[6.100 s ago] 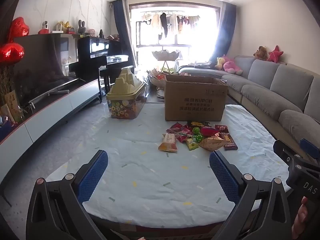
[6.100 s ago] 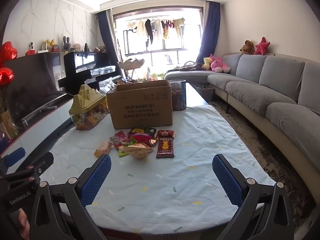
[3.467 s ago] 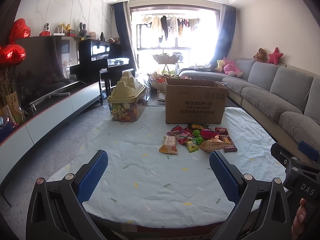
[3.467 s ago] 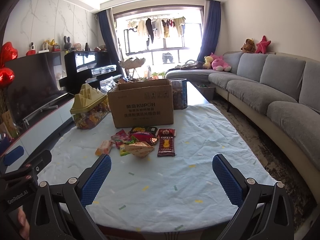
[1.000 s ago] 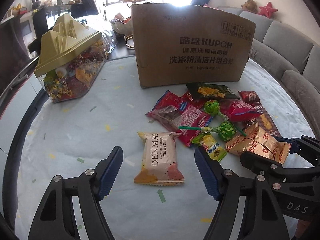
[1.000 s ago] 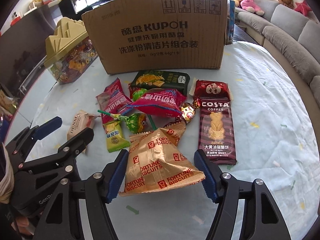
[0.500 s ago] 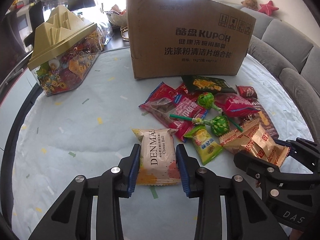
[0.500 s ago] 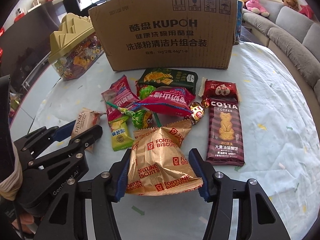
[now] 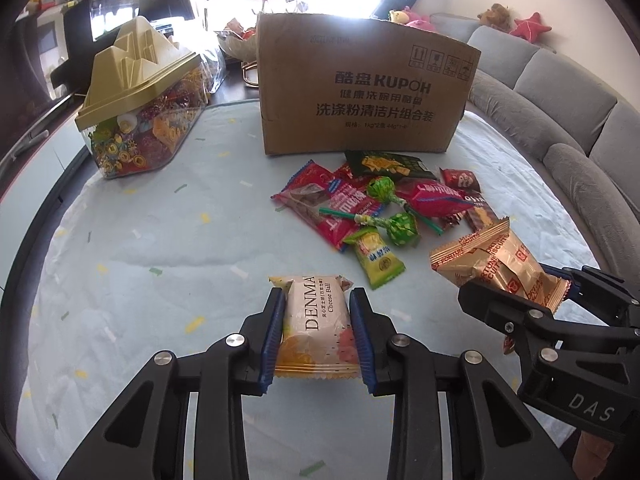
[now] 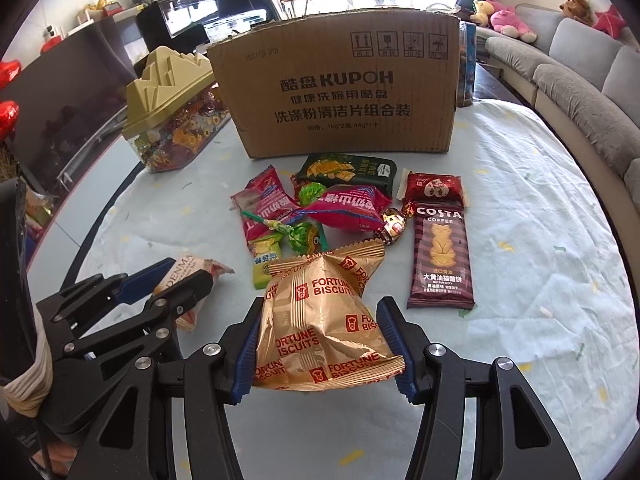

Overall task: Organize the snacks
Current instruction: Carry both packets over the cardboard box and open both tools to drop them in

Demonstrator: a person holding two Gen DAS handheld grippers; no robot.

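Surface: a table under a pale blue cloth (image 9: pixel 168 240) flecked with small coloured marks carried everything; its curved left edge showed dark.
Room: a black piano (image 10: pixel 208 20) stood far left, a grey sofa (image 9: pixel 560 92) with plush toys ran along the right.
Left container: a clear plastic box with a gold peaked lid (image 9: pixel 136 108) sat near the far left edge, packed with wrapped sweets.
Middle container: a brown cardboard box printed KUPOH (image 10: pixel 340 96) stood at the far edge; its inside was hidden.
Loose snacks: red, green and dark wrappers with two green lollipops (image 9: pixel 396 224) lay heaped just before the cardboard box; a maroon COSTA biscuit pack (image 10: pixel 440 256) lay at the heap's right.
Left gripper (image 9: pixel 318 296): its jaws were closing, blue pads pressed on both sides of a white and orange DENMA cheese ball packet (image 9: pixel 316 324), near the front edge.
Right gripper (image 10: pixel 320 308): jaws clamped on a gold FORTUNE BISCUITS bag (image 10: pixel 320 320), crumpled between the pads, right of the DENMA packet.
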